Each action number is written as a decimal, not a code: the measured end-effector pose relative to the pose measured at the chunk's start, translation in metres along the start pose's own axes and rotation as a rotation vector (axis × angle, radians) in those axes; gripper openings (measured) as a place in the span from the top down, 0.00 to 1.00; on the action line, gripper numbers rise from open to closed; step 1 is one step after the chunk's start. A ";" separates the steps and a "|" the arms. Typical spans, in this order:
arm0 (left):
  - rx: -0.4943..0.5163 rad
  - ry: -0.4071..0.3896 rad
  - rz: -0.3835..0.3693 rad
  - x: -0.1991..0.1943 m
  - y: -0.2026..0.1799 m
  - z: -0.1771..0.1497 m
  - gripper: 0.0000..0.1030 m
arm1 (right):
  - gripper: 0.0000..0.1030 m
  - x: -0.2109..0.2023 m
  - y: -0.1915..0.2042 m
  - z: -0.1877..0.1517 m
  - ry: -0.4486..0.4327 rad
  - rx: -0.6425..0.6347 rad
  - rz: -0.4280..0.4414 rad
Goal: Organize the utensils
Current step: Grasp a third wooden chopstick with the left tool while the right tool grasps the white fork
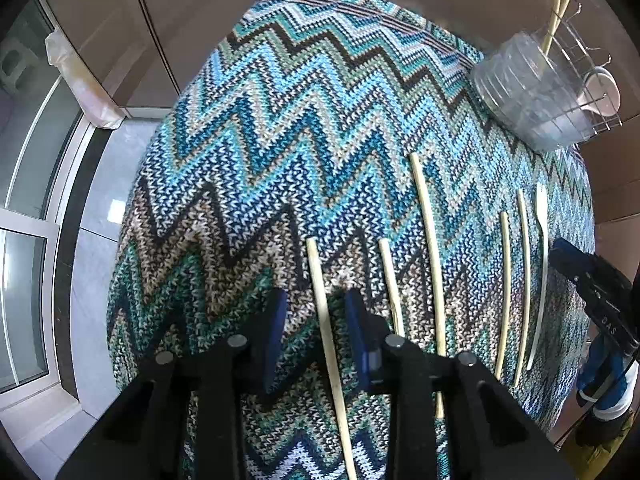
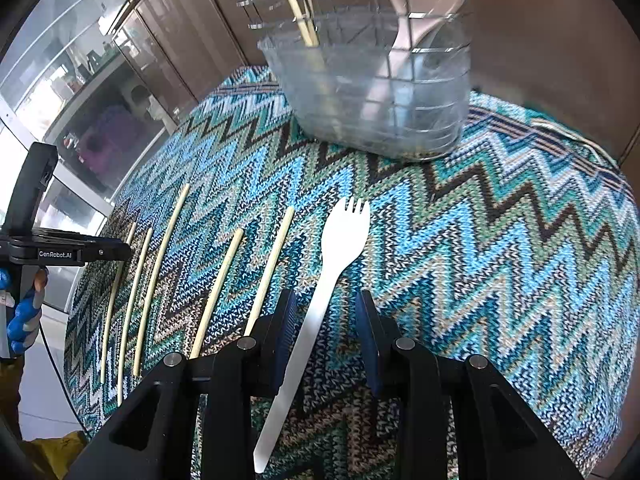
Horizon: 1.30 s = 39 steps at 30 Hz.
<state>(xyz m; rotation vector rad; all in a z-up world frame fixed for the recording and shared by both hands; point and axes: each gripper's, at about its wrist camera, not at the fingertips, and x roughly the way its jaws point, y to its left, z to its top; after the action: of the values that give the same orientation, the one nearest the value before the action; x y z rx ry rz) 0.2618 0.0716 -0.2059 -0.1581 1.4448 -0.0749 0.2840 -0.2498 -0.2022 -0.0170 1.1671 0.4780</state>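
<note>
- Right gripper (image 2: 326, 316) wide open, jaws straddling the handle of the white spork (image 2: 320, 292); handle just beside the left pad, apart from the right one; nothing held. Apparently lined up this way so closing would pinch the flat handle.
- Left gripper (image 1: 316, 312) likewise spread open, holding nothing, one chopstick (image 1: 326, 320) running between its pads with a gap on either side; whether the pads reach the cloth, impossible to tell.
- Laid side by side on the zigzag knit cloth (image 2: 480, 240), roughly parallel and apart: five chopsticks in all, then the spork at the right end of the row. Probably sorted like this so each can be grabbed singly.
- Farther back, standing on the cloth: clear utensil holder (image 2: 372, 92) in a wire frame, already with two chopsticks (image 2: 296, 4) leaning upright and a pale spoon (image 2: 420, 0) in another section. Likely the destination, so task only partly done.
</note>
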 end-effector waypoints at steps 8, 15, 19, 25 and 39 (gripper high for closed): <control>0.026 0.037 0.009 0.007 -0.006 0.009 0.82 | 0.70 0.021 0.002 0.020 0.081 -0.001 -0.033; 0.016 0.052 0.010 0.010 0.001 0.013 0.88 | 0.78 0.030 0.006 0.031 0.114 -0.009 -0.061; 0.001 0.050 0.009 0.011 0.002 0.016 0.90 | 0.80 0.034 0.009 0.036 0.116 -0.011 -0.062; -0.015 0.043 0.004 0.009 0.005 0.013 0.92 | 0.85 0.031 0.004 0.033 0.109 -0.003 -0.052; -0.054 -0.019 0.013 -0.005 0.009 -0.002 0.93 | 0.88 0.012 0.010 0.017 0.042 0.002 -0.028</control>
<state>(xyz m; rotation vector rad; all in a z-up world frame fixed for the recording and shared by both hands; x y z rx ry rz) 0.2589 0.0806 -0.2024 -0.1929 1.4294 -0.0237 0.2988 -0.2322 -0.2034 -0.0417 1.2072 0.4540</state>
